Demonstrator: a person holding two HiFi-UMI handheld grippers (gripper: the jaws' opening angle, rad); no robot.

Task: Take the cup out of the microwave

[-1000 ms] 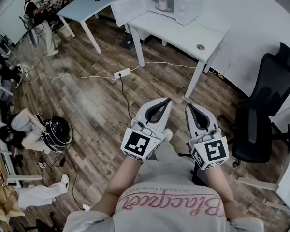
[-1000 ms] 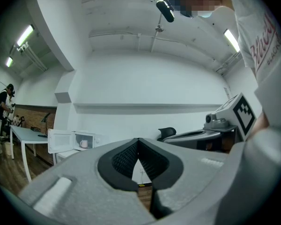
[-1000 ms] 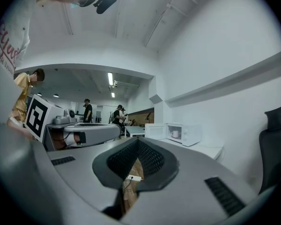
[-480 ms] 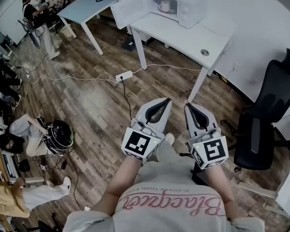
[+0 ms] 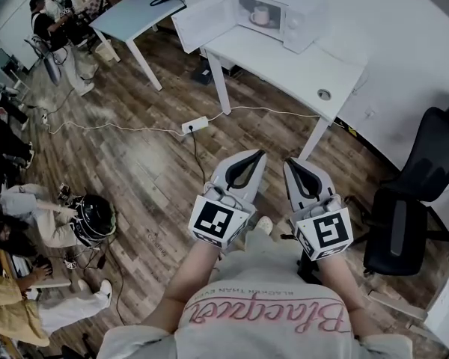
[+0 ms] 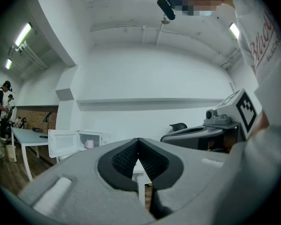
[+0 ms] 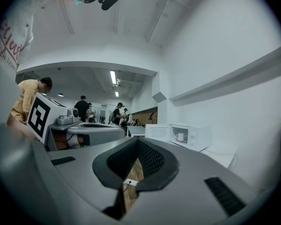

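Note:
A white microwave stands at the far end of a white table, its door swung open to the left. A pale pink cup sits inside it. The cup is small and distant in the left gripper view. In the right gripper view the cup is also far off. My left gripper and right gripper are held side by side over the wooden floor, well short of the table. Both point level toward it, shut and empty.
A black office chair stands right of the table. A power strip and its cable lie on the floor ahead. A second table stands back left. Several people sit and stand along the left side.
Both grippers have travelled forward together. The table and microwave now sit lower and larger in the head view. The jaws have stayed shut.

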